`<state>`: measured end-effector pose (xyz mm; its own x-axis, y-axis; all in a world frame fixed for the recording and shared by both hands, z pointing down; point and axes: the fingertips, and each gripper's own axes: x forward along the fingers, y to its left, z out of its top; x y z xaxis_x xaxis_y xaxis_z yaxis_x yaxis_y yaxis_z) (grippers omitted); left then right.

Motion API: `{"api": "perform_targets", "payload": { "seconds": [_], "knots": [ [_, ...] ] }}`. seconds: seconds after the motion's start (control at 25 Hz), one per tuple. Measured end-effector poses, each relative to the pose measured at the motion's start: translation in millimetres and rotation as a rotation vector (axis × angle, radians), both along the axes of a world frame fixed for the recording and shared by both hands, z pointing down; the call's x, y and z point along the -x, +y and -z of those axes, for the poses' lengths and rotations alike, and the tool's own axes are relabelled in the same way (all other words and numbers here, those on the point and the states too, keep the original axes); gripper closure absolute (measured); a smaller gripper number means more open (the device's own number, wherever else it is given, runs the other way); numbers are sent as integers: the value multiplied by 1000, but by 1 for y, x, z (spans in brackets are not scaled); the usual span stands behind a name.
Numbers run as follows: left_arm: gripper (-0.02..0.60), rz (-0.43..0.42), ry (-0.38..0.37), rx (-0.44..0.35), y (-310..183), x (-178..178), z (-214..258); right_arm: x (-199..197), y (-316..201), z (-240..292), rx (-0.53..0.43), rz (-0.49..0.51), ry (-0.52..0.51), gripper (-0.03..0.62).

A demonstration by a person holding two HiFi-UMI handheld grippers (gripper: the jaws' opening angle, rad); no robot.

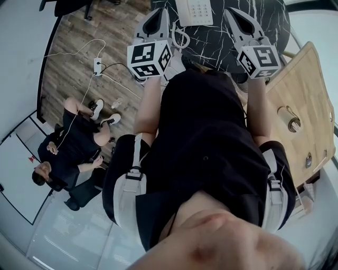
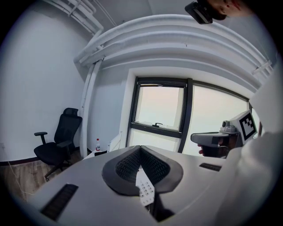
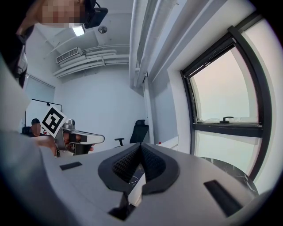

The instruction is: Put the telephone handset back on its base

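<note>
Now, marble table: dark and veined, at 12 o'clock of the head view; a pale wooden top sits at 3 o'clock.
Left gripper: over the table's near edge, pads pressed together with nothing pinched (a white keypad shows below them through the gap).
Right gripper: at the left one's 3 o'clock, pads also pressed together, empty.
Telephone base: on the marble at 12 o'clock, between the two gripper tips.
Handset: cannot be made out; the frame edge cuts the base.
Cord: coiled, at the base's 7 o'clock.

Black office chair, seated person, floor power strip
</note>
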<state>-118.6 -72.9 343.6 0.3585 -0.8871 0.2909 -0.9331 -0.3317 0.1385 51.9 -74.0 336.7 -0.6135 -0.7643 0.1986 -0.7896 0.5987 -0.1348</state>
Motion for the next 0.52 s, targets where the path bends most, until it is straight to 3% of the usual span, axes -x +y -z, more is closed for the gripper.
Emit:
{"api": "perform_targets", "payload": {
  "seconds": [0.52],
  "knots": [
    [566,2,5,12,-1,6,-3,7,-2,1,-3,4,6,563]
  ]
}}
